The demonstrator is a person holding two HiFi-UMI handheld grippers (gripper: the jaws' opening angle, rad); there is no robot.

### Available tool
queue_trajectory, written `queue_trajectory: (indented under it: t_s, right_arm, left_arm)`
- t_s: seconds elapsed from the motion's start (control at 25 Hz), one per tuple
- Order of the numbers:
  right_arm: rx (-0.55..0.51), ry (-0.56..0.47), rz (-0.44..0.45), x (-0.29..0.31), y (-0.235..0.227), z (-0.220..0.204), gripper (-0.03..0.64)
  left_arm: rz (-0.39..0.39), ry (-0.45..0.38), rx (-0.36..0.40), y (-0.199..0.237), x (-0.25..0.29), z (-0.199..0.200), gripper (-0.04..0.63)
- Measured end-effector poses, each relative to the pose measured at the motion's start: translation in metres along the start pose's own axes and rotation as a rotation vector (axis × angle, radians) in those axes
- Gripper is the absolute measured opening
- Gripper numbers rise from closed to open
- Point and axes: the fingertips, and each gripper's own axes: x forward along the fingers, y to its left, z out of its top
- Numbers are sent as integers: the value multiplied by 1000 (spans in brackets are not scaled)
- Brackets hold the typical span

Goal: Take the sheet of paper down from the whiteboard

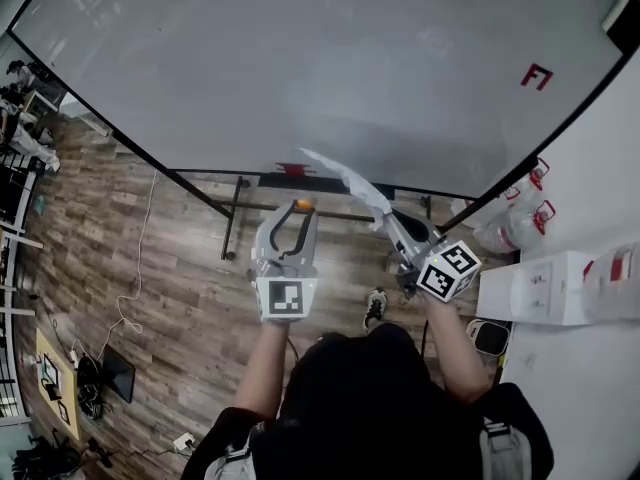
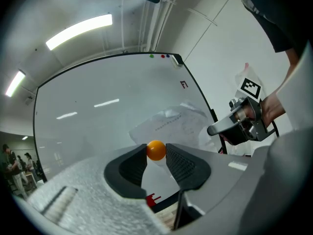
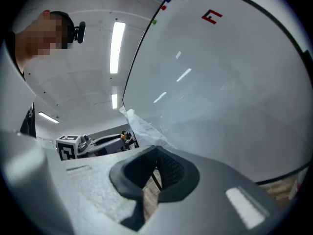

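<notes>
Orange ball (image 2: 156, 150), small and round, is pinched between the pad tips of my left gripper (image 1: 299, 216), low in front of the whiteboard (image 1: 320, 58). I'd guess it's the magnet that pinned the sheet. Right of it, the sheet of paper (image 1: 350, 180) hangs in the air off the board's lower edge, crumpled, running from its free far-left corner back to my right gripper (image 3: 155, 153). Those jaws are pressed together on the sheet's near-right end. So the paper looks down already.

Risks: the ball is only held at the very tips, so any squeeze change or tilt could pop it out onto the floor. The sheet is held by a thin edge bite, so a quick swing could slip or tear it.

Hard to see: the exact bite on the paper sits behind the right pads. The print on the sheet is too faint to read. I can't tell if its far corner touches the board.
</notes>
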Motion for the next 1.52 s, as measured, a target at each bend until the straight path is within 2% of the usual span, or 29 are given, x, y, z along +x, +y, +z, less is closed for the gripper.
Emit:
queue_trajectory:
  t_s: [0.32,0.68,0.92,1.32,1.52]
  right_arm:
    - [-7,-24,-56,-15,80,-46,3]
    - [-9,-43,-86,-37,133,-82,3]
    - [-17,-31,-91,-41,146,-93,3]
    - [-32,-46,-96,-39,147,-91,3]
    - [-31,-52,-101,-35,146,-87,3]
  left_arm:
    - [-31,-2,-28,14,-95,-24,132]
    - [-39,0,-54,14,-166,-37,132]
    - [-31,-13,-62,14,-182,-38,132]
    - [-53,-11,-38,12,-184,-38,132]
    - [-55,-28,-54,15,-180,-38,132]
